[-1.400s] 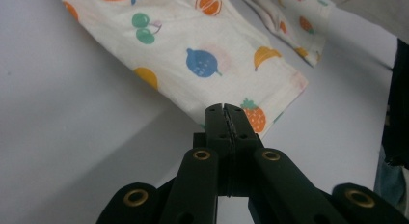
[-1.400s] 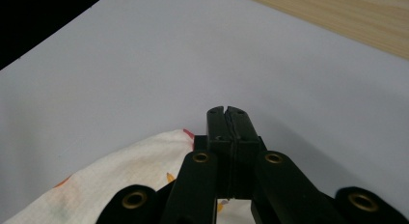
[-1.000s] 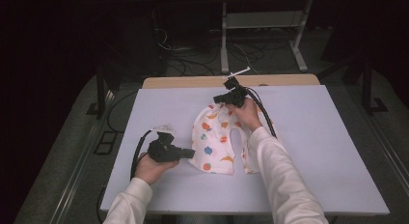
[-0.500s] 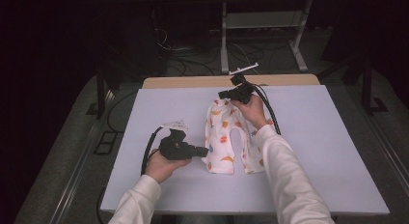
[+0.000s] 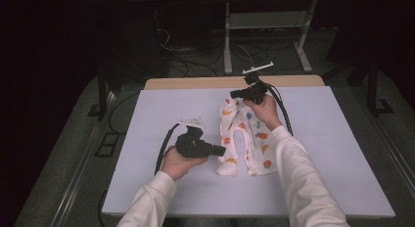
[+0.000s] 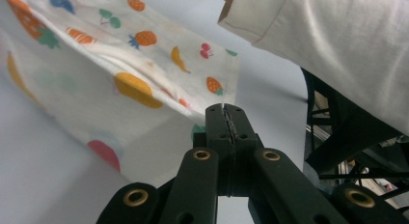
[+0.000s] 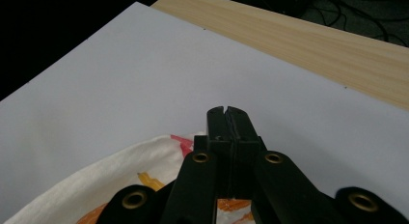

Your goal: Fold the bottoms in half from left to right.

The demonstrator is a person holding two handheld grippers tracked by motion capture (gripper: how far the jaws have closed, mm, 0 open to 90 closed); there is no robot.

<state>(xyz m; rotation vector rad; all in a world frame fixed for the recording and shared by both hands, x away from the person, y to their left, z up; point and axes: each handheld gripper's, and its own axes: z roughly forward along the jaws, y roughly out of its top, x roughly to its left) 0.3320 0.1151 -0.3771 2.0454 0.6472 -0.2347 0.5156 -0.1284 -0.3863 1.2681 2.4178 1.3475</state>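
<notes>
High view: a small white cloth garment printed with coloured fruit (image 5: 244,139), shaped like a pair of child's trousers, lies on the pale lilac worktop (image 5: 147,119), its waist toward the far edge and its two legs pointing toward the person. The left gripper (image 5: 221,150), black and held in the person's left hand (image 5: 178,162), sits at the hem of the garment's left leg; the left gripper view shows its jaws pressed together on a corner of the printed fabric (image 6: 144,74), with the cloth lifting away from the worktop beyond them. The right gripper (image 5: 234,94), held in the right hand (image 5: 265,109), is at the waist end of the garment, on the side farthest from the person; the right gripper view shows its jaws fully closed, with the white cloth (image 7: 120,180) bunched at their base, though whether fabric is pinched between them cannot be told. A white-sleeved forearm (image 6: 337,45) crosses above the garment. A strip of light wood (image 5: 235,82) borders the worktop beyond the garment.
</notes>
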